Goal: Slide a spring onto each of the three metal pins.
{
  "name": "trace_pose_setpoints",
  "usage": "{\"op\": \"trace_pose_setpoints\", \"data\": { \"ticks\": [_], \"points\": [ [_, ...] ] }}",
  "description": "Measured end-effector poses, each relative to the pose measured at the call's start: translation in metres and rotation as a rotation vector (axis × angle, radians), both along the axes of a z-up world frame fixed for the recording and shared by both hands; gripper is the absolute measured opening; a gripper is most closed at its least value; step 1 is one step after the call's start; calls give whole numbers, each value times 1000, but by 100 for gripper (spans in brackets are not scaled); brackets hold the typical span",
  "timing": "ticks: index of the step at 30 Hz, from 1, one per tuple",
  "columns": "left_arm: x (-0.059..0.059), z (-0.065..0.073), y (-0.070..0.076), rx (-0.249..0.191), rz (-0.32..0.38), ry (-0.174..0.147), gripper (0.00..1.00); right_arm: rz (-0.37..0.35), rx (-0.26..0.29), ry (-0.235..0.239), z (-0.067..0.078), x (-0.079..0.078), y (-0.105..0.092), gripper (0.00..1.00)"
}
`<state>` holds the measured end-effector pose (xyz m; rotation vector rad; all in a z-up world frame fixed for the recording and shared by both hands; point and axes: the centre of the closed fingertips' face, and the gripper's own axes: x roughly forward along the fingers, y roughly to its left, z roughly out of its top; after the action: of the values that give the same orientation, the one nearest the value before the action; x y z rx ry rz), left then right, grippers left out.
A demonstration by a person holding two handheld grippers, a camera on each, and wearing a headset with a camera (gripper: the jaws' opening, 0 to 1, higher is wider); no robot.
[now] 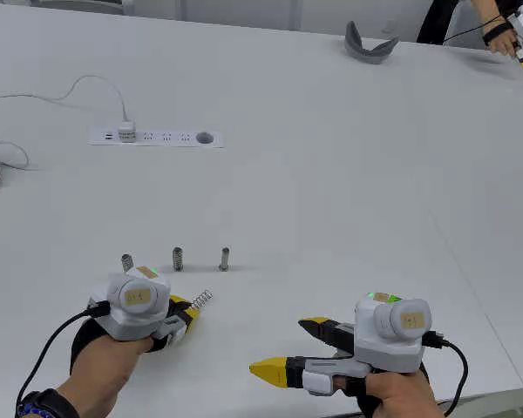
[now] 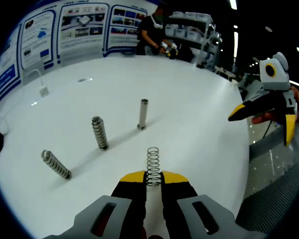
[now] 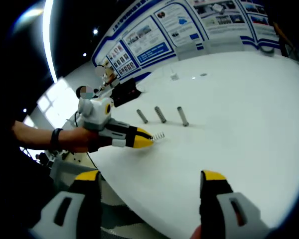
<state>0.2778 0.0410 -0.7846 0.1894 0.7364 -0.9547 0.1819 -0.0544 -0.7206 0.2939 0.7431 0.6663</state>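
Left tongs (image 2: 153,178) pinch spring (image 2: 153,160) | right tongs (image 3: 149,175) apart | 1 pin (image 1: 127,261) part-hidden

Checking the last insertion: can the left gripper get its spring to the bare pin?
Probably yes. The left gripper holds the spring, nothing stands between it and the bare pin straight ahead, and the right gripper sits off to the side.
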Motion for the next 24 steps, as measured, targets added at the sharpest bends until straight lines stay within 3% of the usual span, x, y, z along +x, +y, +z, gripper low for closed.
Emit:
{"op": "trace_pose_setpoints", "data": {
  "ticks": [8, 24],
  "points": [
    [-1, 7, 14, -38, 60, 9, 11, 15, 12, 7, -1, 1, 8, 82],
    [-11, 33, 38, -65, 91, -23, 11, 45, 39, 9, 4, 7, 21, 81]
  ]
}}
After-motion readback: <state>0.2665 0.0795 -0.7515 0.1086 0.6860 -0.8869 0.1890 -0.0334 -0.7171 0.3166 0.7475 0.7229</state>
